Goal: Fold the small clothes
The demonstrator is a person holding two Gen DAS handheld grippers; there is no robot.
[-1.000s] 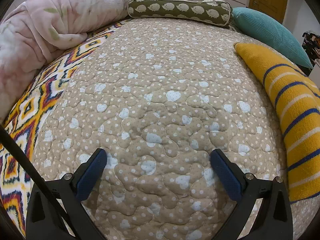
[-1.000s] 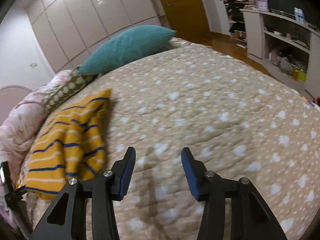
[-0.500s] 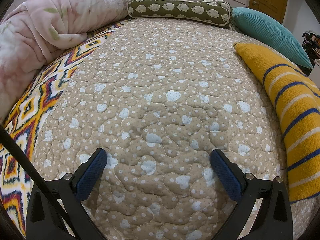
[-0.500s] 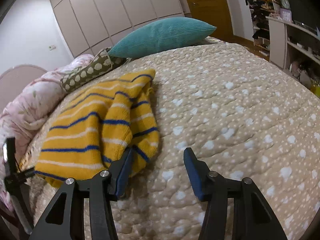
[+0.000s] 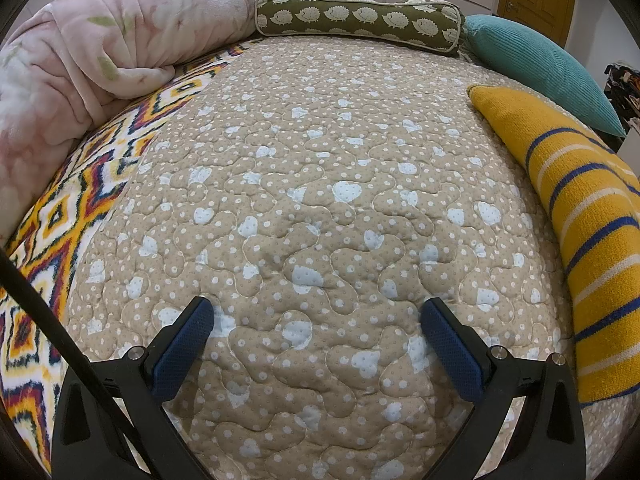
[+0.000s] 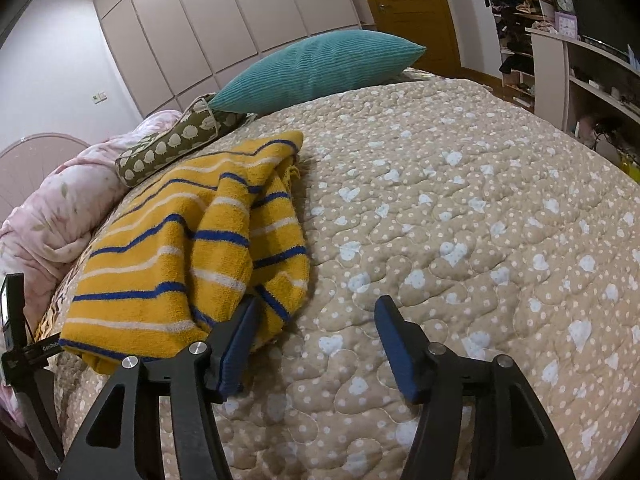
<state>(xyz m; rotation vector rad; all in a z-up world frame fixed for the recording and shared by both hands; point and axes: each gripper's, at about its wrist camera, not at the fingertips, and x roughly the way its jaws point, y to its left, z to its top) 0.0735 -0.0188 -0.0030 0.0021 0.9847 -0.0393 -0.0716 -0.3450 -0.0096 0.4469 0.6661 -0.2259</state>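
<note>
A crumpled yellow knit garment with blue and white stripes [image 6: 192, 248] lies on the beige quilted bedspread [image 6: 460, 220]. In the right wrist view my right gripper [image 6: 316, 320] is open and empty, low over the quilt; its left finger sits just in front of the garment's near edge. In the left wrist view the garment [image 5: 580, 216] lies along the right side. My left gripper [image 5: 316, 320] is open wide and empty over bare quilt [image 5: 312, 160], well left of the garment.
A teal pillow [image 6: 320, 66], an olive hedgehog-print bolster [image 5: 360, 20] and a rolled pink blanket [image 5: 100, 52] line the head of the bed. A zigzag-patterned blanket [image 5: 60, 216] lies at left. Shelves [image 6: 580, 80] stand beyond the bed's right edge.
My right gripper has swung left and come closer to the striped garment, whose edge is now by its left finger. The left gripper has not moved.
</note>
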